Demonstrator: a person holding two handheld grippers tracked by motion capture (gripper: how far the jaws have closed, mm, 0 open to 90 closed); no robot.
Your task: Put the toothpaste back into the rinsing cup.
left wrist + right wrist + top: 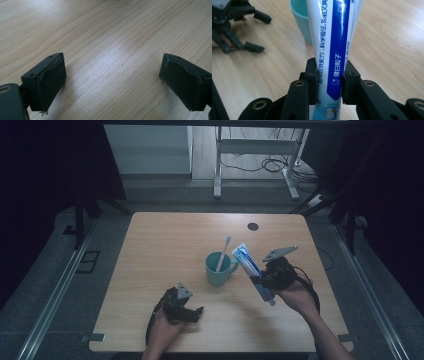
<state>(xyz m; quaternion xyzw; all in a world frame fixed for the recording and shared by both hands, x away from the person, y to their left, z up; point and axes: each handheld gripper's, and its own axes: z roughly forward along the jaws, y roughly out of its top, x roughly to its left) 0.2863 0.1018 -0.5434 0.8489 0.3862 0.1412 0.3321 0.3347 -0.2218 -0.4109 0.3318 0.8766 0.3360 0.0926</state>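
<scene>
A teal mug stands near the table's middle with a pink-and-white toothbrush leaning in it. My right gripper is shut on a white-and-blue toothpaste tube, held tilted just right of the mug, its flat end up toward the mug. In the right gripper view the tube rises between the jaws, clamped near its cap end, with the mug behind it. My left gripper rests low near the table's front edge, open. The left gripper view shows its pads wide apart over bare wood.
The wooden table has a round cable hole near its far right edge. In the right gripper view the left gripper and hand lie at the upper left. Beyond the table stand a white desk frame and floor cables.
</scene>
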